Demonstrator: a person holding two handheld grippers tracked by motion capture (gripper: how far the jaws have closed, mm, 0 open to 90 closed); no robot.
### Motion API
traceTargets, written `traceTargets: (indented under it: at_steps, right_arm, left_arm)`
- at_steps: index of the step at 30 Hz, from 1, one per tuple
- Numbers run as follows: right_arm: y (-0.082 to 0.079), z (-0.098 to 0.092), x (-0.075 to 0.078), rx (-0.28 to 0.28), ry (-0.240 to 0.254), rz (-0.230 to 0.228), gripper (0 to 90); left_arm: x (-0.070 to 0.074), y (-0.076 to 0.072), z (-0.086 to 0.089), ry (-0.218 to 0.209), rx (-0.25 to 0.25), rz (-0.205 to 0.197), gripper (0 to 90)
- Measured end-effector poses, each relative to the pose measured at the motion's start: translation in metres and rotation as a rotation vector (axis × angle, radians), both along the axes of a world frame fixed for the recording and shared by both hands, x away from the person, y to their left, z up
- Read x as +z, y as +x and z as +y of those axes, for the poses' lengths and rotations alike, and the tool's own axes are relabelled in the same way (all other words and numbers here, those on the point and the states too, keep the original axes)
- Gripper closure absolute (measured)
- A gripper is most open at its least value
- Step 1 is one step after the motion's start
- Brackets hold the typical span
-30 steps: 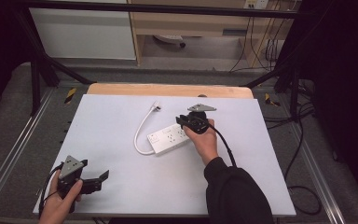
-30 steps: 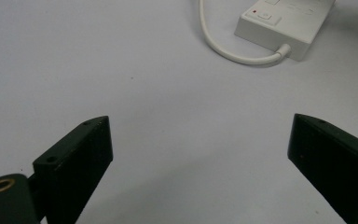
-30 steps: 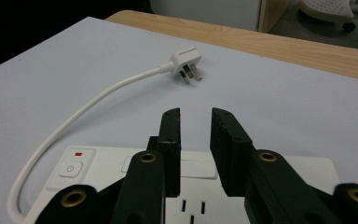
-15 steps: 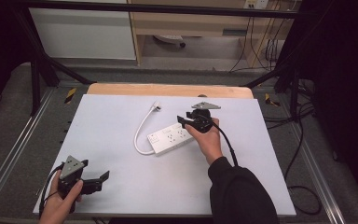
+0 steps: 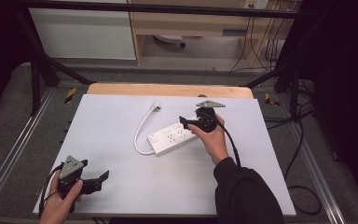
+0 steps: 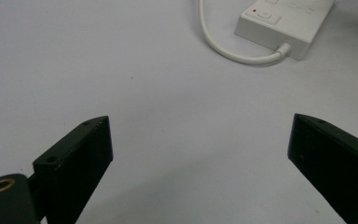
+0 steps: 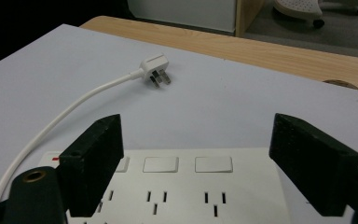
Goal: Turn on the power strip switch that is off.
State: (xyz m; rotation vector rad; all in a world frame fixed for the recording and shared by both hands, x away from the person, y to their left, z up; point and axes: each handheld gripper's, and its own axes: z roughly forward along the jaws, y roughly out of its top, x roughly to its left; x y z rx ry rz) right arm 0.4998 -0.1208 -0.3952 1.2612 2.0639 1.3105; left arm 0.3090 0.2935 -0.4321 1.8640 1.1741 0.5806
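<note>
In the right gripper view the power strip (image 7: 186,186) is cut off by the bottom edge, its near sockets and left end behind the black jaws.

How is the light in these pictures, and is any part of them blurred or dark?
High view: even light on the white table, but the room's sides are nearly black. Left gripper view: the power strip is sharp, the near black jaws slightly soft. Right gripper view: the plug is clear, with soft shadows and no glare.
</note>
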Motion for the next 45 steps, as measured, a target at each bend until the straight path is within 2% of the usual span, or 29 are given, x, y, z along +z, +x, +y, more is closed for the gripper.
traceTargets:
  at_steps: [6, 9, 15, 27, 45]
  right_arm:
    - [-0.001, -0.006, 0.004, -0.032, 0.001, -0.007, 4.2]
    - [-0.003, -0.010, 0.009, -0.037, 0.004, -0.016, 2.5]
    - [-0.009, -0.022, 0.018, -0.036, 0.018, -0.032, 2.4]
    - [-0.022, -0.057, 0.022, -0.037, 0.060, -0.043, 4.6]
    - [-0.045, -0.105, 0.037, -0.067, 0.099, -0.083, 5.7]
  left_arm:
    - [0.000, 0.000, 0.000, 0.002, 0.002, 0.001, 6.5]
    - [0.000, 0.000, 0.000, 0.003, 0.001, 0.001, 6.6]
    - [0.000, 0.000, 0.000, 0.004, 0.001, 0.000, 6.5]
    - [0.000, 0.000, 0.000, 0.007, 0.002, 0.002, 6.5]
    - [-0.001, 0.000, -0.001, 0.010, 0.003, 0.001, 6.6]
